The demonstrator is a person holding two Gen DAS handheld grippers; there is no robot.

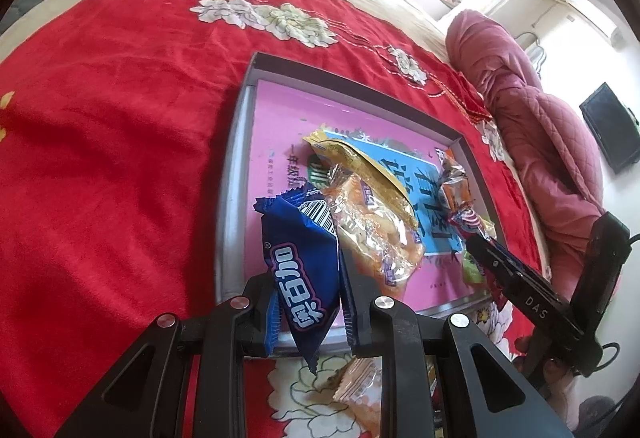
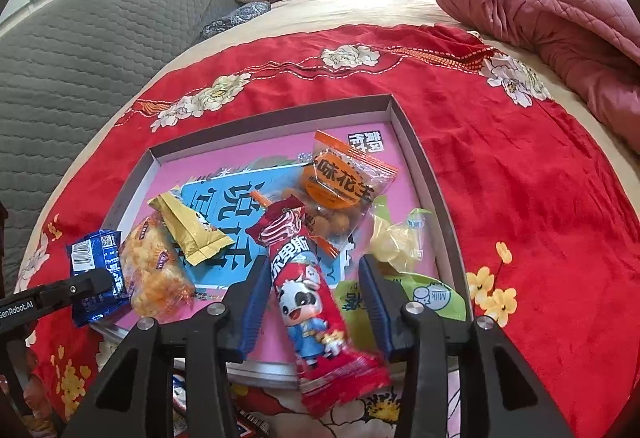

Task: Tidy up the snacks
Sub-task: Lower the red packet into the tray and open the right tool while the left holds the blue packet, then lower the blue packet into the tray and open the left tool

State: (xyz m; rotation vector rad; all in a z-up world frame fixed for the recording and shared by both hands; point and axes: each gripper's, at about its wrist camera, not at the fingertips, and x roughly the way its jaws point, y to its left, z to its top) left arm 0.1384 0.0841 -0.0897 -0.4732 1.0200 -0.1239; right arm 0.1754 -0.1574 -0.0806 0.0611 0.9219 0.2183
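The sorting looks well under way rather than finished, judging by how much already lies inside the shallow grey tray point(image 2: 404, 134) set on the red floral blanket point(image 2: 520, 198). On the tray's pink liner rest a clear pack of golden crackers point(image 2: 154, 274), a yellow foil sachet point(image 2: 188, 234), an orange-labelled bag of peanuts point(image 2: 344, 194), a crumpled pale-yellow wrapper point(image 2: 394, 242) and a green milk-candy packet point(image 2: 430, 296). The left gripper point(image 1: 306, 270) is clenched on a blue Oreo packet point(image 1: 300, 266), which hangs at the tray's near-left edge and is not yet laid down. The right gripper point(image 2: 312, 302) has its jaws parted, with a red cartoon-cow snack stick point(image 2: 312, 298) lying between them; the pads stand clear of the wrapper on both sides, so the stick seems released, its lower end hanging over the tray's near rim. Still to do, apparently: set the Oreo packet inside and deal with what lies outside the tray, since the left wrist view shows another orange-wrapped snack point(image 1: 356, 382) on the blanket below the gripper. Whether more loose snacks lie nearby cannot be told.
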